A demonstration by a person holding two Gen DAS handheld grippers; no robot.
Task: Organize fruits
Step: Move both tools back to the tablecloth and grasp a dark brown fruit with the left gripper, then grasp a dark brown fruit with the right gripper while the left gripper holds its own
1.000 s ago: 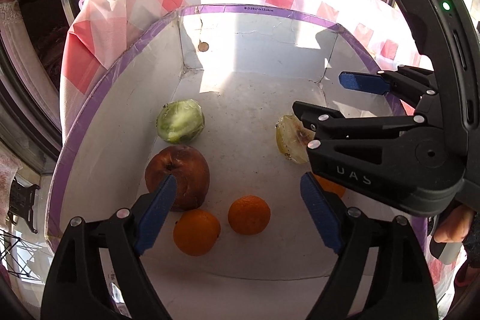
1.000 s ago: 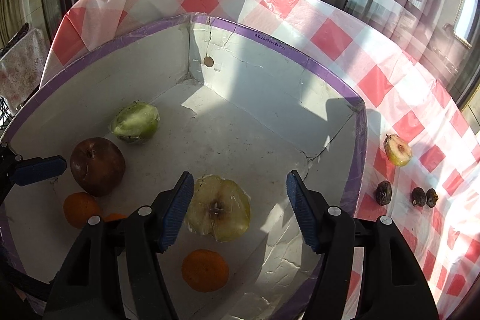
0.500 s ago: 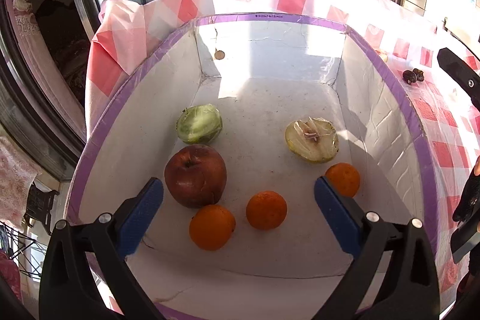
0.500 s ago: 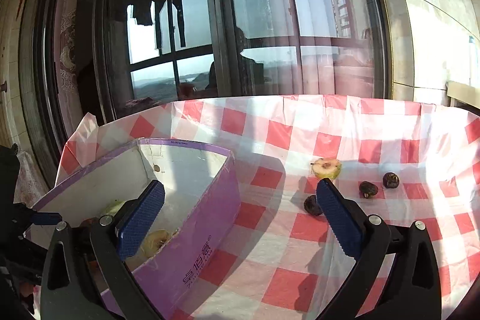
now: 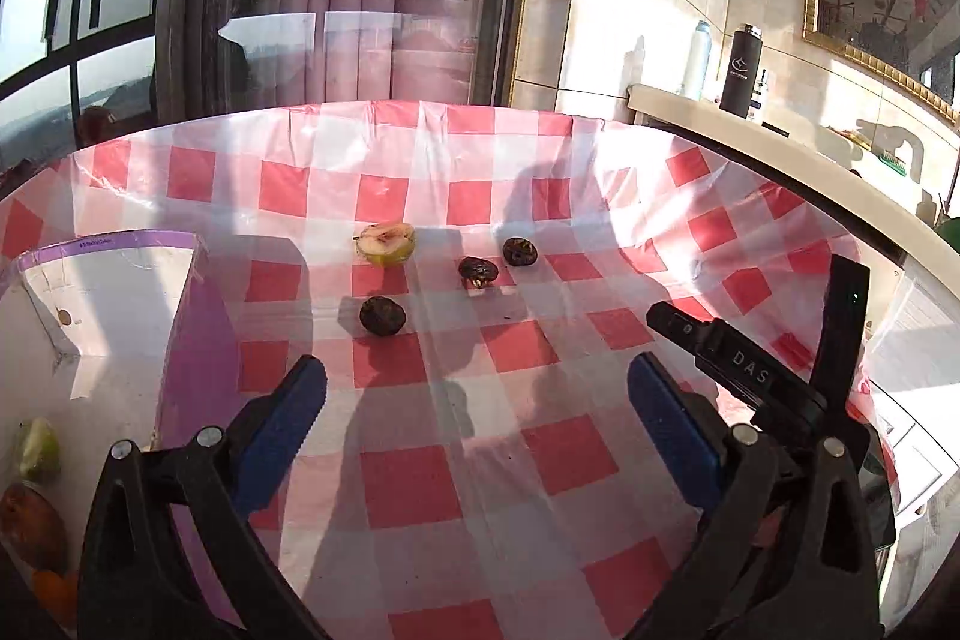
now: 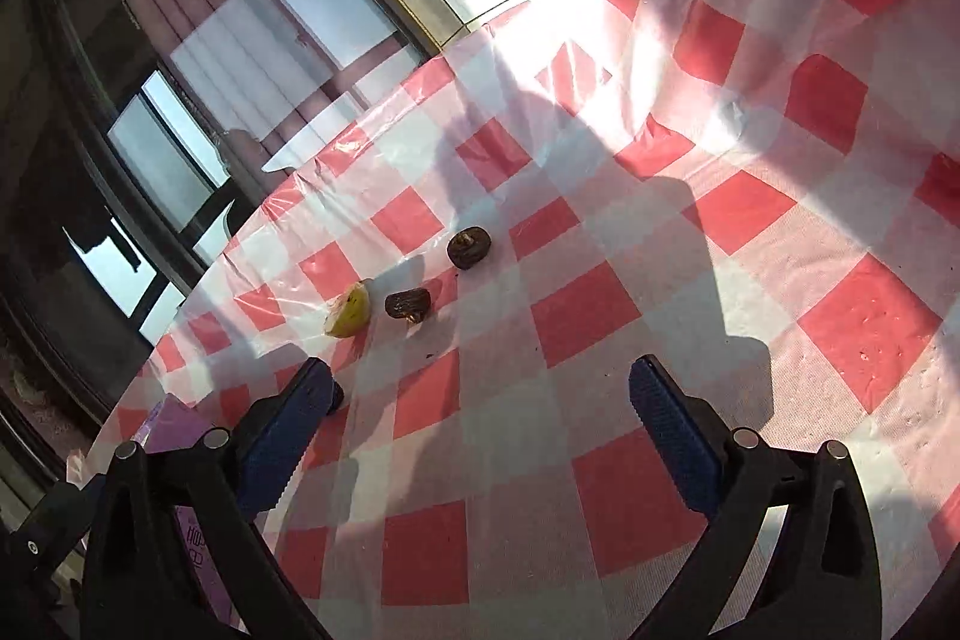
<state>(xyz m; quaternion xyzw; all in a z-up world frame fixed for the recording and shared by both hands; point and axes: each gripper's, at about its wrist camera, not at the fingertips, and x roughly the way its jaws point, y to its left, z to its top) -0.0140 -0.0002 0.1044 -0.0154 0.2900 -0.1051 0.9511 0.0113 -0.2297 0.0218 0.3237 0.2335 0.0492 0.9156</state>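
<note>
On the red-checked cloth (image 5: 480,466) lie a cut yellow fruit half (image 5: 386,244) and three dark shrivelled fruits (image 5: 382,316) (image 5: 477,270) (image 5: 519,251). My left gripper (image 5: 477,382) hangs open and empty over the cloth, short of them. The purple-rimmed box (image 5: 108,244) stands at the left, with a green fruit (image 5: 36,448), a red apple (image 5: 30,517) and an orange (image 5: 54,589) showing at its edge. My right gripper (image 6: 480,382) is open and empty, rolled sideways, with the yellow half (image 6: 350,310) and two dark fruits (image 6: 408,305) (image 6: 469,247) beyond its left finger.
The right tool's black body (image 5: 744,376) sits close beside the left gripper's right finger. A pale counter (image 5: 780,142) with a black flask (image 5: 743,70) and a white bottle (image 5: 699,58) runs behind the table. Windows and curtains stand at the back. The box's corner (image 6: 174,430) is at the lower left.
Both grippers swung away from the box to the cloth on its right. The right gripper left the cut pale fruit inside the box, spread its jaws wide and rolled over.
</note>
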